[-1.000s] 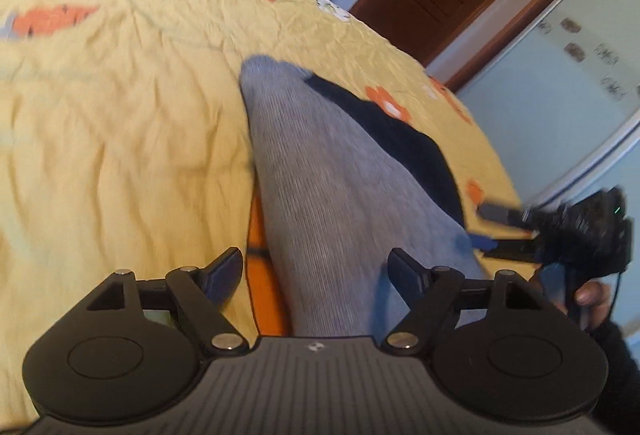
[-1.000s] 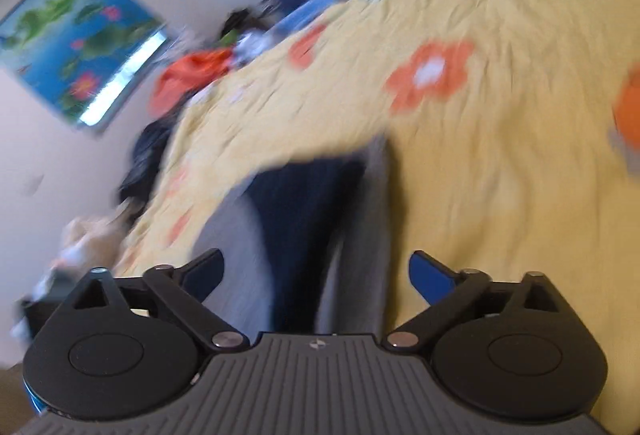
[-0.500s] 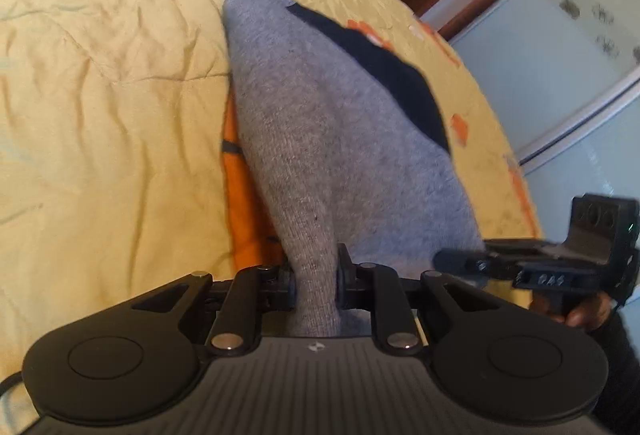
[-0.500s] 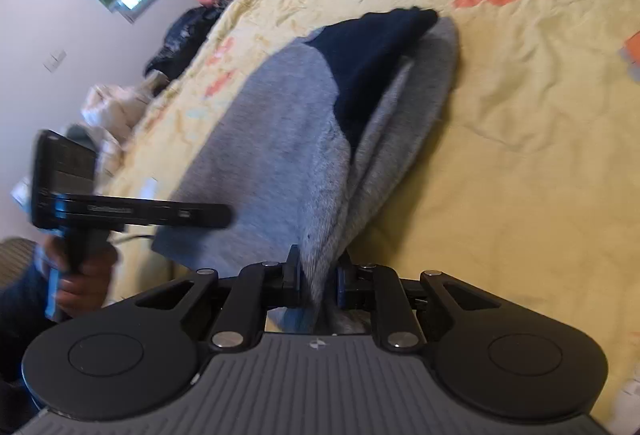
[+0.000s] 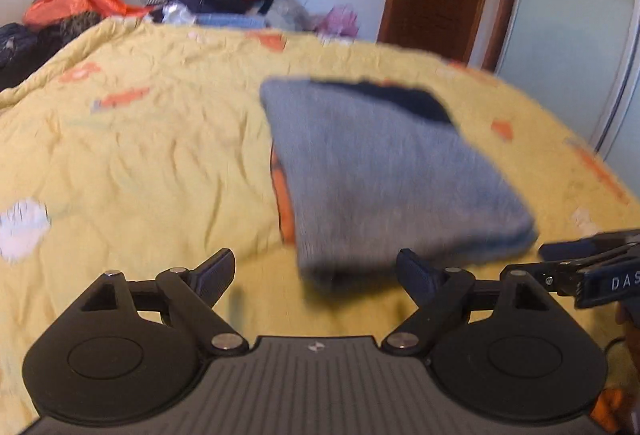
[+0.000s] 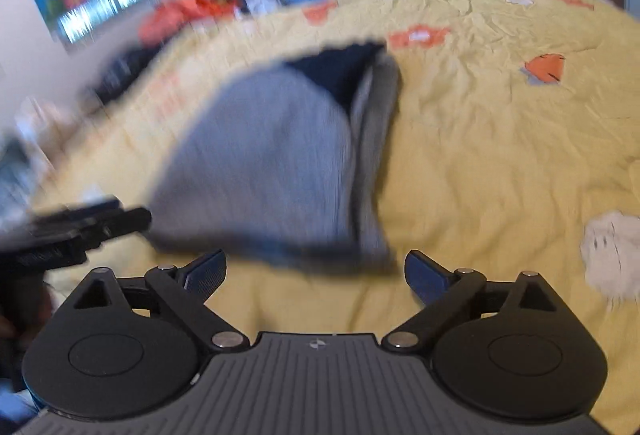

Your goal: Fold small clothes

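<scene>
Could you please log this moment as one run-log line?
left tool: open, empty | right tool: open, empty | grey garment: folded, lying on yellow bedspread | both views motion-blurred

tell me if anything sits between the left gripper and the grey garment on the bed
Nothing visible does. The left gripper is open, and only bare yellow bedspread shows in the gap before the grey garment. The right gripper, also open, is off to the garment's right side, not in the left gripper's path.
</scene>
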The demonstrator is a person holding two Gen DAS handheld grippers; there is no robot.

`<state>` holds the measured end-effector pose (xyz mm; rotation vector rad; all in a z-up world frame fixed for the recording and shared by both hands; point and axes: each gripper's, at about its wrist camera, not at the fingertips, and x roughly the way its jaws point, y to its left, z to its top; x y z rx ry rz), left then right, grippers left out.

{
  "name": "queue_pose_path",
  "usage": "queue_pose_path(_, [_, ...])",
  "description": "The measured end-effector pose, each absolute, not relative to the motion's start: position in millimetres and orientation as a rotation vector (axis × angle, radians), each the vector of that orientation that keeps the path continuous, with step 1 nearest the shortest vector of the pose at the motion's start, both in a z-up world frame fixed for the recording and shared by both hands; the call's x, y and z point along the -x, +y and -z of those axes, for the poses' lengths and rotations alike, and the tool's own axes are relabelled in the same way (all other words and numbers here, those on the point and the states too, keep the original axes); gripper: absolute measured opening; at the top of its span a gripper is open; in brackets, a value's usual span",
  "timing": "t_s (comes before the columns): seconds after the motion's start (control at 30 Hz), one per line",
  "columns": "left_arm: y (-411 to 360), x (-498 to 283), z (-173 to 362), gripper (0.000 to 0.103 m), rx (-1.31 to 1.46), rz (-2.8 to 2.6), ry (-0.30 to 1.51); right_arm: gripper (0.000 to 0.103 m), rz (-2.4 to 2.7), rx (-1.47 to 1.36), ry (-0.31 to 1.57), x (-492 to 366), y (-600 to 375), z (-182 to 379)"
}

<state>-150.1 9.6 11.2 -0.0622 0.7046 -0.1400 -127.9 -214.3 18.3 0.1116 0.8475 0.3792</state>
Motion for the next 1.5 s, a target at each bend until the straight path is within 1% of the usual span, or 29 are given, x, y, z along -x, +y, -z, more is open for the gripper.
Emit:
queue_pose_path(0.03, [6.3,149.2,-4.6,0.088,0.041,0.114,0.727,0.102,-0.349,-0.062,0.843,131.5,-208.0,-13.5])
queue_pose_path(0.07, [3.8,149.3,-1.1,0.088,0.013,0.096,0.723,0.102,-0.334,-0.005,0.801,137.9,-200.8,-10.9])
queue_pose_path(0.13, [-2.7,152.5,2.0,0.089,-0.049,0.087,0.709,0.103,-0.287,0.086,0.796,142.7,-187.9,-4.6])
queue_pose_path(0.23, [-3.4,150.5,9.7,0.103,-0.055,0.075,0.688,0.103,-0.245,0.124,0.783,140.8,-179.0,-0.8])
queue_pose_path(0.5, [-2.9,151.8,12.7,0.103,-0.044,0.07,0.656,0.103,-0.135,0.05,0.831,130.5,-171.0,-2.1])
queue_pose_path(0.7, [-1.1,154.4,13.8,0.103,-0.042,0.075,0.644,0.103,-0.136,0.06,0.691,143.9,-172.1,10.8])
queue_pose_path(1.5, [-0.1,156.8,13.7,0.103,-0.04,0.058,0.636,0.103,-0.121,0.055,0.679,141.0,-169.2,11.6])
